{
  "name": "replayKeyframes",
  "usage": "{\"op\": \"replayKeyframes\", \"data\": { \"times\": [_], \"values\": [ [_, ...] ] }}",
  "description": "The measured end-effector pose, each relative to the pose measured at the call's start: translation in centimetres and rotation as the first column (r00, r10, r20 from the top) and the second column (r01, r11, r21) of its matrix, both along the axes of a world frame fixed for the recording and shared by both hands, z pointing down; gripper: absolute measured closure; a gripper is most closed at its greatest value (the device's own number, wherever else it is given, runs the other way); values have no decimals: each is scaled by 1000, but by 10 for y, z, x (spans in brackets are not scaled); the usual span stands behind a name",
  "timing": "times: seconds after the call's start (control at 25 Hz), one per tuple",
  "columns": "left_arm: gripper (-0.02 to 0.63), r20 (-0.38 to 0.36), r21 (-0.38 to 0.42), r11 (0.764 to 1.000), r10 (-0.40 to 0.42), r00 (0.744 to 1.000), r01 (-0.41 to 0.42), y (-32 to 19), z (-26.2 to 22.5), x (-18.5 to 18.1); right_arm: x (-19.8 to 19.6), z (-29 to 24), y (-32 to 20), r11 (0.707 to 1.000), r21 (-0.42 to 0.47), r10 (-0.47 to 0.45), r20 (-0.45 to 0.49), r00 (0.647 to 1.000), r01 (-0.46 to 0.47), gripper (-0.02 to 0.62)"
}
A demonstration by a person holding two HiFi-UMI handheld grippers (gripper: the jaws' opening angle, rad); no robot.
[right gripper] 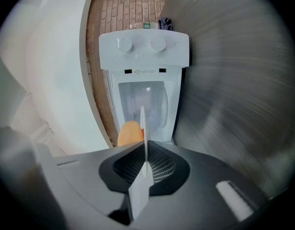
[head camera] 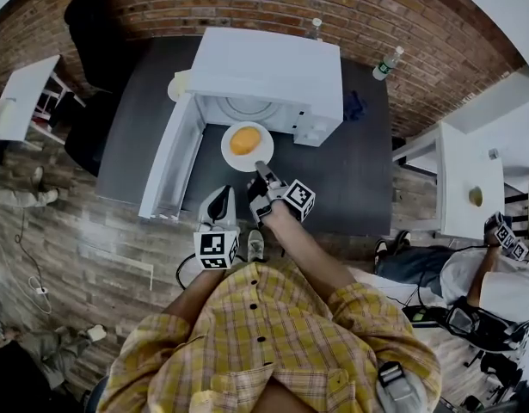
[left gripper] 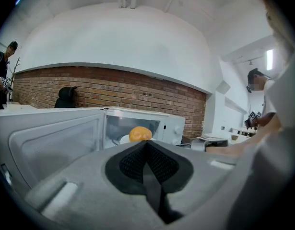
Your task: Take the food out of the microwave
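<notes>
Jaws of the right gripper (head camera: pixel 262 172) are pinching the plate (head camera: pixel 229 154) at its rim, food (head camera: pixel 244 140) seemingly just outside the microwave (head camera: pixel 273 71), while the left gripper (left gripper: pixel 147 146) is hanging closed, empty.

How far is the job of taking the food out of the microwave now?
Done: the microwave door is open, and the plate with the orange food is in front of the opening, over the dark table. In hand: the right gripper is shut on the plate's rim; the left gripper is shut and empty. Left: set the plate down and release it.
</notes>
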State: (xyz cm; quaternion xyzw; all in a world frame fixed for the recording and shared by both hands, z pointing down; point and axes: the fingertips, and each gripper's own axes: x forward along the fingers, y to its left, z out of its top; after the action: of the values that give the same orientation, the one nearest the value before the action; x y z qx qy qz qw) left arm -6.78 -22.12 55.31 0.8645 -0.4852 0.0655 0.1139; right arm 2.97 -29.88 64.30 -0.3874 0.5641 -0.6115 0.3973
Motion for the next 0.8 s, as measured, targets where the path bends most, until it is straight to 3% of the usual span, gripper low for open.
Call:
{"op": "replayKeyframes", "data": {
  "times": [0.8],
  "values": [
    [607, 0, 37, 999, 31, 1000, -31, 17, -7, 6, -12, -35, 67, 999, 46, -18, 33, 999, 16, 584]
  ]
}}
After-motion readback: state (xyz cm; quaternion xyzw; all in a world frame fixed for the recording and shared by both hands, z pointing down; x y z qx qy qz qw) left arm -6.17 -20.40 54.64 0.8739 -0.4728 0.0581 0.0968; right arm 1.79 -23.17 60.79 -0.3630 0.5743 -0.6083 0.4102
